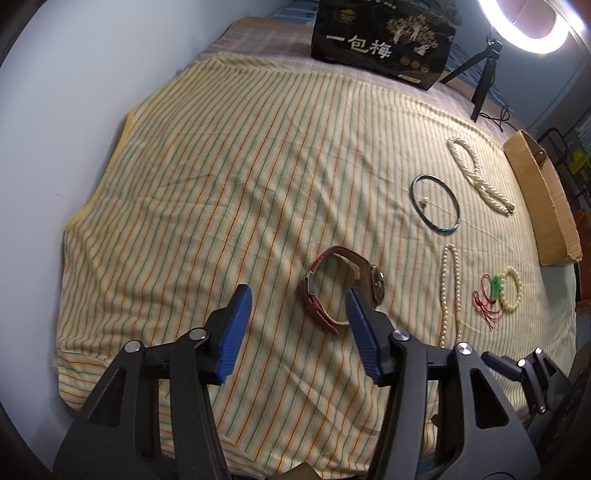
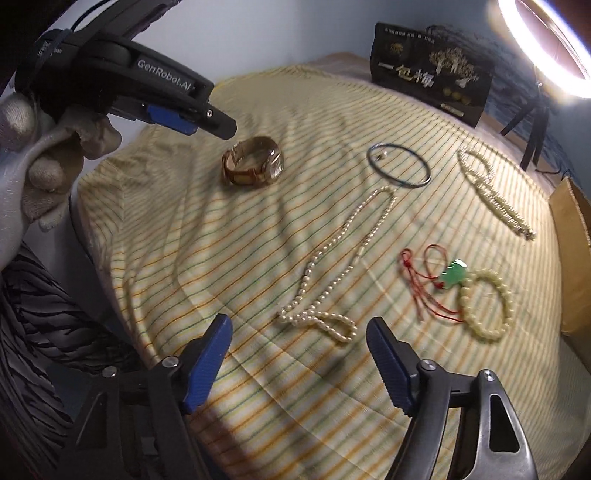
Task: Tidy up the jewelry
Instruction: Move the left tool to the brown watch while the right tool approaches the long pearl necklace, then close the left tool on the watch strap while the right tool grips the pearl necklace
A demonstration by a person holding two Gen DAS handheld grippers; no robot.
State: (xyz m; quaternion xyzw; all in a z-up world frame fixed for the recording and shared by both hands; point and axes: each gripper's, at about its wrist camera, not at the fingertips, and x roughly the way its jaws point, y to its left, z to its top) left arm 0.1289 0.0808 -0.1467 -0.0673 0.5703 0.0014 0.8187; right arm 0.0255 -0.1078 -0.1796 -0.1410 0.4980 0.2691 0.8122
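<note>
A brown-strapped watch lies on the striped cloth. My left gripper is open above the cloth, its right finger just over the watch's near side. A thin metal bangle, a long pearl necklace, a thicker pearl strand, a bead bracelet and a green pendant on red cord lie to the right. My right gripper is open above the necklace's near end.
A black printed box stands at the back. A cardboard box sits at the right edge. A ring light on a tripod stands at the back right. A wall runs along the left.
</note>
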